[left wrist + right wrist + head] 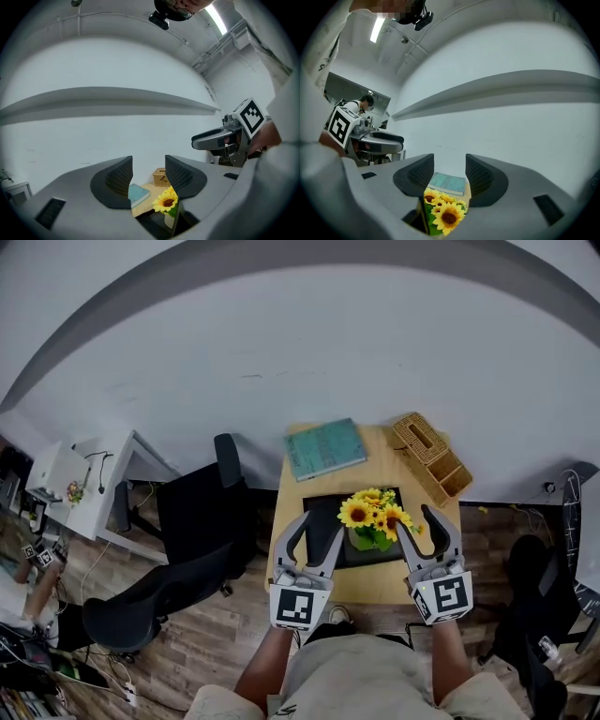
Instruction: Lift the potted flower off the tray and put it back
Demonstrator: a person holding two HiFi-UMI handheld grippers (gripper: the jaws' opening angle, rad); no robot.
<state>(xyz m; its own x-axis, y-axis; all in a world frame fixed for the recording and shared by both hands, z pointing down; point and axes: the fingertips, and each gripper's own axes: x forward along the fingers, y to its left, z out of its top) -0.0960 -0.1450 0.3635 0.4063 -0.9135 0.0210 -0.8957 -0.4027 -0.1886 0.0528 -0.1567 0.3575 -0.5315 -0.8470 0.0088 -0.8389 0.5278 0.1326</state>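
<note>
A green pot of yellow sunflowers (373,514) stands on a black tray (319,507) on a small wooden table (389,589). My left gripper (317,529) hovers open over the tray's left part, left of the flowers. On the flowers' right my right gripper (424,523) is open too, its inner finger close beside the blooms. Neither holds anything. In the left gripper view the jaws (149,171) stand apart, a sunflower (166,201) low beyond them. The right gripper view shows open jaws (450,168) above the sunflowers (446,213).
A teal book (324,448) and a wicker box (429,457) lie at the table's far end by the white wall. Black office chairs (192,512) stand left of the table, a white desk (94,484) beyond them. Another dark chair (530,615) is at the right.
</note>
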